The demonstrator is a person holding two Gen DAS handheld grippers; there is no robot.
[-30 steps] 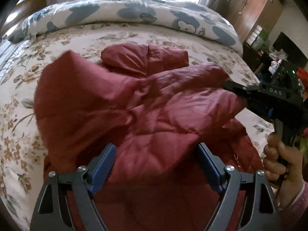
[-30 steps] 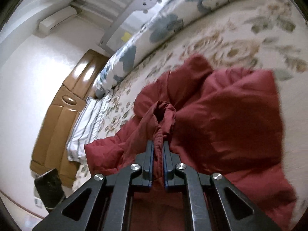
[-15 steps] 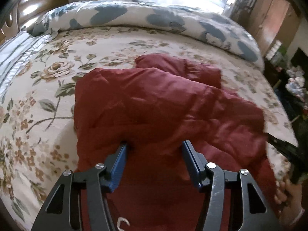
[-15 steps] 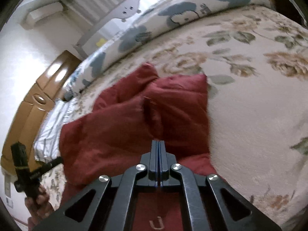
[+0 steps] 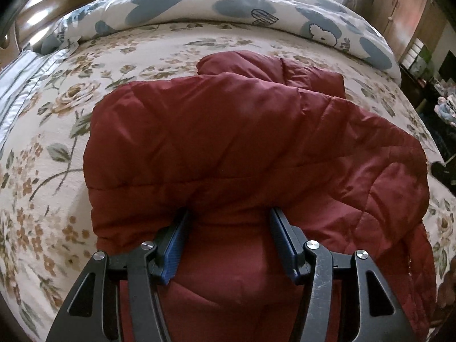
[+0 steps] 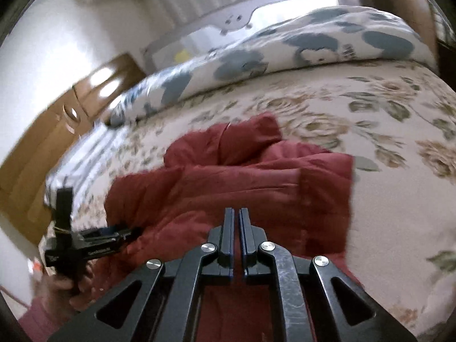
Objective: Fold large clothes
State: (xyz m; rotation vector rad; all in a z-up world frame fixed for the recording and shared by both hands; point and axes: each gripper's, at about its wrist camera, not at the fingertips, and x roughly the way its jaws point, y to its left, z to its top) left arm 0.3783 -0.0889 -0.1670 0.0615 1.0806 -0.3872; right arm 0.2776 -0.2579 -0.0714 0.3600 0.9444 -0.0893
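A dark red quilted jacket (image 5: 256,142) lies folded over on the flowered bed sheet (image 5: 57,114), one sleeve end sticking out at its far side. My left gripper (image 5: 229,213) is shut on a thick fold at the jacket's near edge; its fingertips are buried under the fabric and padding bulges between the blue pads (image 5: 173,245). The right wrist view shows the jacket (image 6: 256,185) below my right gripper (image 6: 236,211). Its jaws are a narrow slit apart and opening, with nothing between them. The left gripper (image 6: 134,231) bites the jacket's left edge there, held by a hand (image 6: 62,285).
A rolled white duvet with blue prints (image 5: 256,8) runs along the far side of the bed. A striped pillow (image 5: 17,91) and a wooden headboard (image 6: 42,148) are at the left. A wooden wardrobe (image 5: 399,8) and cluttered shelves stand beyond the bed's right edge.
The lifted jacket flap has come down into a flat fold. My left gripper narrowed onto the near edge and sank. My right gripper let go of the bunched fabric and drew back.
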